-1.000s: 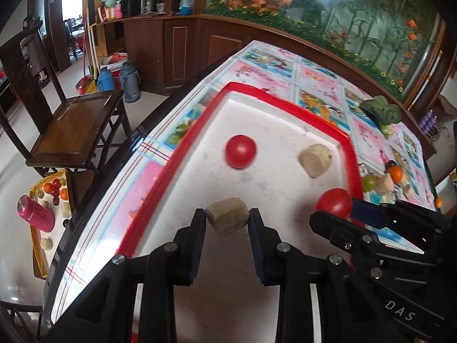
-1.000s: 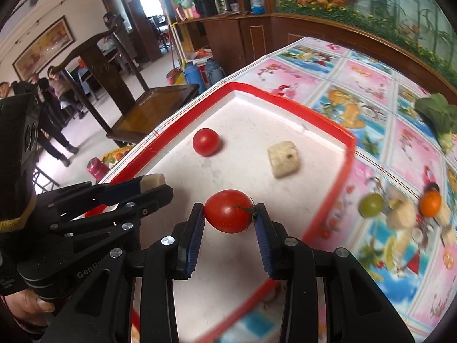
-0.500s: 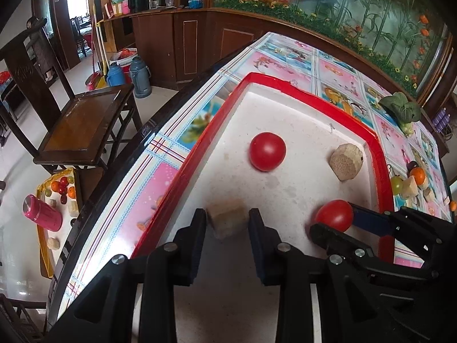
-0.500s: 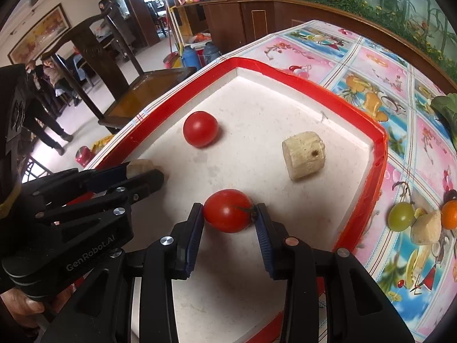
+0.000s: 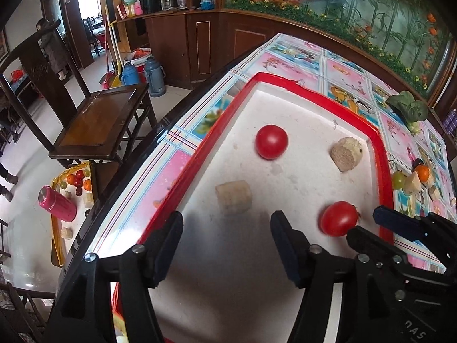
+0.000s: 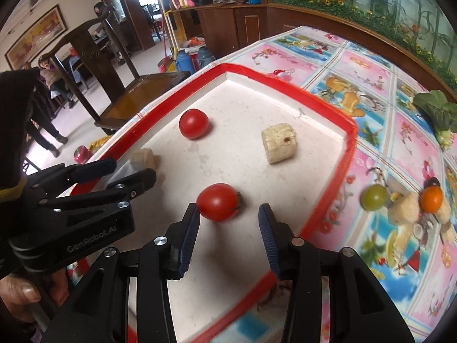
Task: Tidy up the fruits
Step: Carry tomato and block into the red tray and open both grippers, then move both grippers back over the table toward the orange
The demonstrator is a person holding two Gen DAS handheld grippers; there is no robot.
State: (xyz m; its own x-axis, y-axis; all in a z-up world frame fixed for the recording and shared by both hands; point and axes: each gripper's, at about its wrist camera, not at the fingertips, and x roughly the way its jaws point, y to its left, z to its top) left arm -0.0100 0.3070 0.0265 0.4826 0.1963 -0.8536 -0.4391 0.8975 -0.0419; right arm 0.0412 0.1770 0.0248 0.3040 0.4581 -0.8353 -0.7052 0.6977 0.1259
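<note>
Both claws opening, gripping nothing; left claw [image 5: 225,228]; right claw [image 6: 228,220]; hand [image 6: 22,294] only in right view

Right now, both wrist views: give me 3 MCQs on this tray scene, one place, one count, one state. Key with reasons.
1. Where does the green grape lie?
A. in the tray
B. on the tablecloth outside the tray
C. on the chair

2. How many red tomatoes are in the red-rimmed tray?
A. one
B. two
C. three

3. How does the near tomato sit relative to the right gripper?
A. clamped by both pads
B. on the tray, not clamped
C. lifted off the tray

Key: B, it sits beyond the red rim beside an orange fruit; B, far tomato plus the near one; B, the jaws are opening, a gap shows at one pad.
</note>
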